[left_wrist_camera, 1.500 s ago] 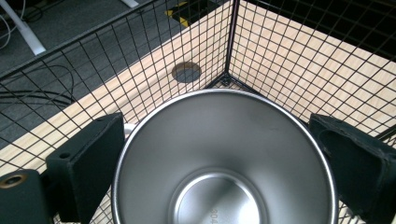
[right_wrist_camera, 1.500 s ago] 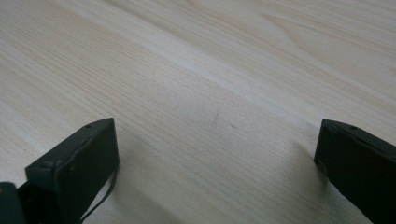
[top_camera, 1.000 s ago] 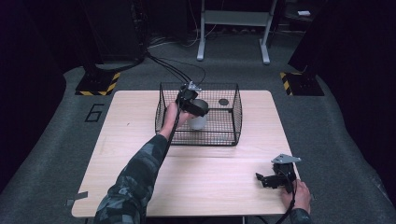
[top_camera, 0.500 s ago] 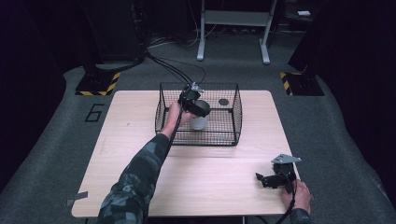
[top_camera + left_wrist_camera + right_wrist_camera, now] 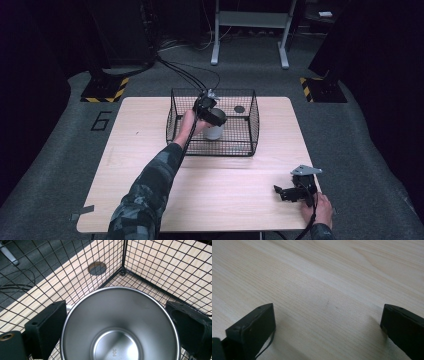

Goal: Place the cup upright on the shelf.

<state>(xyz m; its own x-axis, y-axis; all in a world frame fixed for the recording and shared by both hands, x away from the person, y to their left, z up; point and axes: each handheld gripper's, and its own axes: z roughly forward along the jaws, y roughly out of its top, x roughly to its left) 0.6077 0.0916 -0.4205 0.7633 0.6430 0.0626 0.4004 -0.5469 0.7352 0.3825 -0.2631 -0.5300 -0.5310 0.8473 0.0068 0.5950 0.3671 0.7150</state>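
The bench [image 5: 150,165] stretches out pale and woody, and up at its far middle sits the black wire basket [image 5: 172,117], open at the top. Inside that basket stands the steel cup [image 5: 214,131], upright on the mesh floor, toward the basket's left half. In the left gripper view the cup [image 5: 120,325] looms large, mouth open to the camera, shiny inside, with "304" stamped on its bottom. The left gripper [image 5: 209,111] is down in the basket right over the cup, held by a hand on a camouflage sleeve [image 5: 145,200] that reaches in from the near edge. Its fingers [image 5: 46,330] flank the cup's rim, one on either side; the left one sits tight against the wall, the right one looks just beside it, and whether they are actually clamping cannot be told from these pictures. Beyond the mesh, a round dark hole [image 5: 97,268] shows in the bench top, just outside the basket's corner. Over at the near right corner, the right gripper [image 5: 286,192] rests low on the bench in the person's hand, well apart from the basket. Its fingers [image 5: 252,332] are spread wide, with bare wood between them.
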